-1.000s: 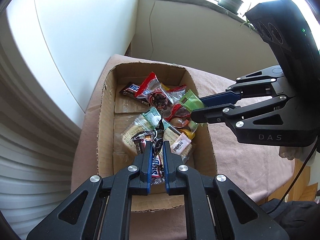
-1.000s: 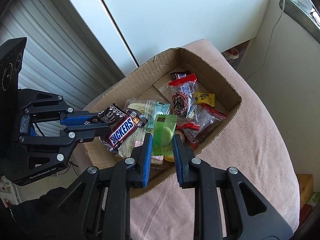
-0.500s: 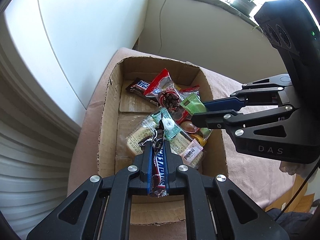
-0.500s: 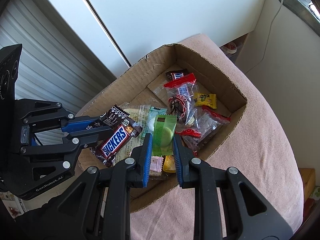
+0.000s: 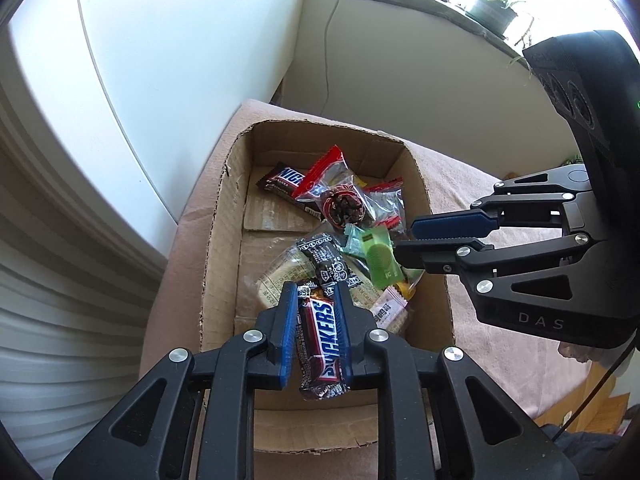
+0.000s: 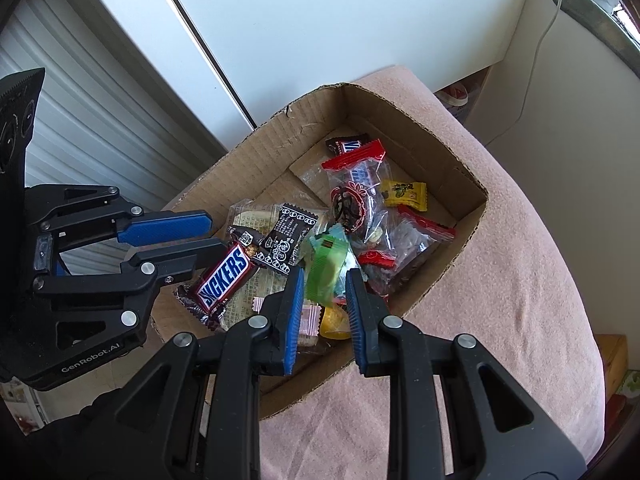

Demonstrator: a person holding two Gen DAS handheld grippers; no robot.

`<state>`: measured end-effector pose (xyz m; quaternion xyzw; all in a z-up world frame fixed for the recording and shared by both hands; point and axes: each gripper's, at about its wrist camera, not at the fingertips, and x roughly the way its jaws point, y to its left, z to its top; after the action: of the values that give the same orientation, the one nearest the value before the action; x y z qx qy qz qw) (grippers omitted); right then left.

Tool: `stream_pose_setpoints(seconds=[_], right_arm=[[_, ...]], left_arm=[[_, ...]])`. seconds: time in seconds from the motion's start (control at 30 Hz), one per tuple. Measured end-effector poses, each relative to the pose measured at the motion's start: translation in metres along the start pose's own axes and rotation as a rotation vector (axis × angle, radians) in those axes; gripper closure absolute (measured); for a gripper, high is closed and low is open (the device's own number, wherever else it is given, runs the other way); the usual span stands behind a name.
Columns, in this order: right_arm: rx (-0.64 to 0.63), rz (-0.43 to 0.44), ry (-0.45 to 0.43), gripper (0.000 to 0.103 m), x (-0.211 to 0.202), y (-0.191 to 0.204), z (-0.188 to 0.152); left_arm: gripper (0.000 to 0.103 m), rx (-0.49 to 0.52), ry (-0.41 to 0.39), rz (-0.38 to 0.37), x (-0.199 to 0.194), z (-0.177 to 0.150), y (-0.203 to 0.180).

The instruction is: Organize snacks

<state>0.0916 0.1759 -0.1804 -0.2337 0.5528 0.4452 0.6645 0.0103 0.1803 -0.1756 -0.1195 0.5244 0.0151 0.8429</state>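
A cardboard box point(image 5: 224, 216) holds a pile of wrapped snacks. My left gripper point(image 5: 316, 300) has opened above the box's near end; a Snickers bar point(image 5: 322, 344) lies loose between its fingers, also seen in the right wrist view point(image 6: 224, 276). A black snack packet point(image 5: 328, 260) lies just beyond. My right gripper point(image 6: 322, 280) has opened over the box's right side; a green packet point(image 6: 326, 268) is blurred between its fingers, dropping onto the pile. It also shows in the left wrist view point(image 5: 380, 256).
The box point(image 6: 460, 184) sits on a pink cloth-covered surface point(image 6: 520, 300) by a white wall. Further snacks in it: another Snickers bar point(image 5: 282, 180), red-edged clear bags point(image 5: 340, 196), a yellow candy point(image 6: 404, 194). A windowsill with a potted plant point(image 5: 492, 12) is behind.
Both grippers have opened. The Snickers bar and black packet slipped from the left grip; the green packet left the right grip. Both grippers rose slightly over the box.
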Motion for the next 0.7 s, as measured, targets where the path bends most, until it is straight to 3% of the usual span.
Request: stream_pose_setpoints(seconds=[0.07,0.17,0.2,0.27,0.3,0.7], right_arm=[[0.005,-0.005,0.0,0.081,-0.001,-0.001,-0.001],[0.008,-0.019,-0.002,0.079,-0.001,-0.002,-0.002],[0.007,-0.025,-0.003,0.075,-0.002,-0.002,-0.003],[0.004,-0.034,-0.015,0.049,-0.006,-0.002,-0.003],[0.002,-0.041,-0.027,0.046,-0.008,-0.002,-0.004],[0.058,-0.103,-0.091,0.045,-0.037,-0.001,-0.016]], left_arm=[[0.074,0.003,-0.003,0.007,-0.001,0.0,-0.001],[0.072,0.0,-0.003,0.017,-0.003,-0.001,-0.002],[0.071,-0.001,-0.003,0.02,-0.003,-0.002,-0.002],[0.059,-0.005,-0.005,0.03,-0.004,-0.003,-0.001],[0.058,-0.007,-0.007,0.034,-0.005,-0.003,-0.001],[0.049,-0.051,-0.032,0.107,-0.023,-0.011,-0.005]])
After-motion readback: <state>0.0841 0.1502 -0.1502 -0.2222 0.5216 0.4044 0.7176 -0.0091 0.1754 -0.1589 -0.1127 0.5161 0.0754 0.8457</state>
